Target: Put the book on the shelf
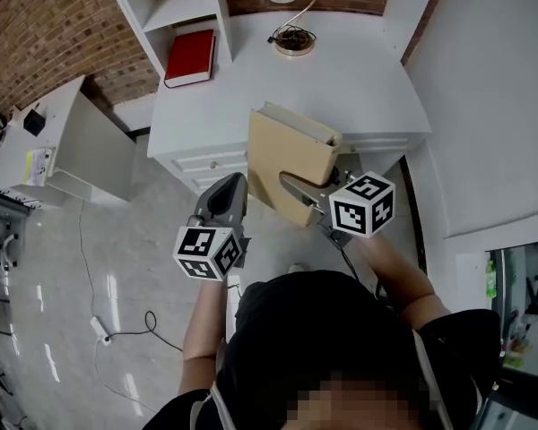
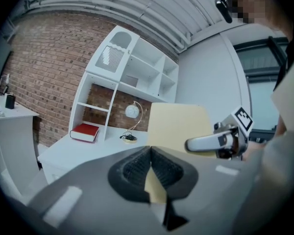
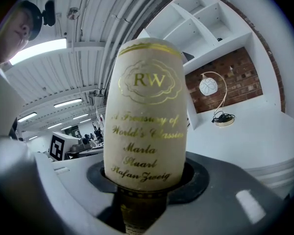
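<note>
A thick beige book (image 1: 282, 146) with gold lettering on its spine (image 3: 147, 116) is held upright in the air over the front edge of the white desk (image 1: 359, 88). My right gripper (image 1: 291, 183) is shut on it, one jaw lying across the cover and the spine filling the right gripper view. My left gripper (image 1: 232, 184) hangs just left of the book with its jaws shut (image 2: 151, 166) and nothing in them. The book (image 2: 179, 124) shows beyond those jaws. The white shelf unit (image 1: 175, 12) stands at the desk's far left, and its compartments (image 2: 132, 67) are mostly bare.
A red book (image 1: 190, 58) lies flat in the shelf's lowest compartment. A globe lamp (image 1: 291, 41) with a coiled cord stands at the back of the desk. A white side table (image 1: 54, 141) is at the left. A cable (image 1: 117, 330) trails over the floor.
</note>
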`<state>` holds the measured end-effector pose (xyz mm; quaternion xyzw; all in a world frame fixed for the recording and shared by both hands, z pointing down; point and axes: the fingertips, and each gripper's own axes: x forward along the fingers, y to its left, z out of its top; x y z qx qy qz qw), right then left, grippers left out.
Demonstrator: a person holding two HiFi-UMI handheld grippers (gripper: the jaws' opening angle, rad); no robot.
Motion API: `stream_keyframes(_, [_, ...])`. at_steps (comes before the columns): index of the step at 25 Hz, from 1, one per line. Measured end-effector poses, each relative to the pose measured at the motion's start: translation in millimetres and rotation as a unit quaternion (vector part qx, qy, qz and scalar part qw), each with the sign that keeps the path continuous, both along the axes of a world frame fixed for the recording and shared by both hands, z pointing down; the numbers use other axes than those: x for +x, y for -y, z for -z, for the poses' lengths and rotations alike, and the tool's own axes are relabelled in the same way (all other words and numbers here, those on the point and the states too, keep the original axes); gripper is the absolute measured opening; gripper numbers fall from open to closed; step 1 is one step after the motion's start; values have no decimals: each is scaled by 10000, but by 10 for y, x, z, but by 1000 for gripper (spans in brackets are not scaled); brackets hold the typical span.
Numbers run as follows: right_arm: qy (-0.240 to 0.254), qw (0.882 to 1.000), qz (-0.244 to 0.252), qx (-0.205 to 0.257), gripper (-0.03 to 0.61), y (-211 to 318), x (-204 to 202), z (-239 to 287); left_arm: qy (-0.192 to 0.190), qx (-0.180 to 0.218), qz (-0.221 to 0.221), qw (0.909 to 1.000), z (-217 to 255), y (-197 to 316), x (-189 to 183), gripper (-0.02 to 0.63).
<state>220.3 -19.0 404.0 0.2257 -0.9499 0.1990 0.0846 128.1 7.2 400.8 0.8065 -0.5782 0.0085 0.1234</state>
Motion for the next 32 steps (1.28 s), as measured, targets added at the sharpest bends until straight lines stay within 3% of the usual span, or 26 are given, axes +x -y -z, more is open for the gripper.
stream_keyframes(8, [56,9998,159,-77,225,234,-135,-57,89,-89,315,9994,-41,77,-145,6])
stream_keyframes(14, [-11,9997,245,-27,225,244,-426,-83,181,-54,543,9983,-80,49,-481,5])
stream_keyframes(23, [-4,10000,50,14,225,432,-777,-42,100,-111,219,9996,-84,336,-760,6])
stream_keyframes(32, [25,10000,-66,-64,225,691,-1306,2,36,-195,175,9997,-96,555,-1319,6])
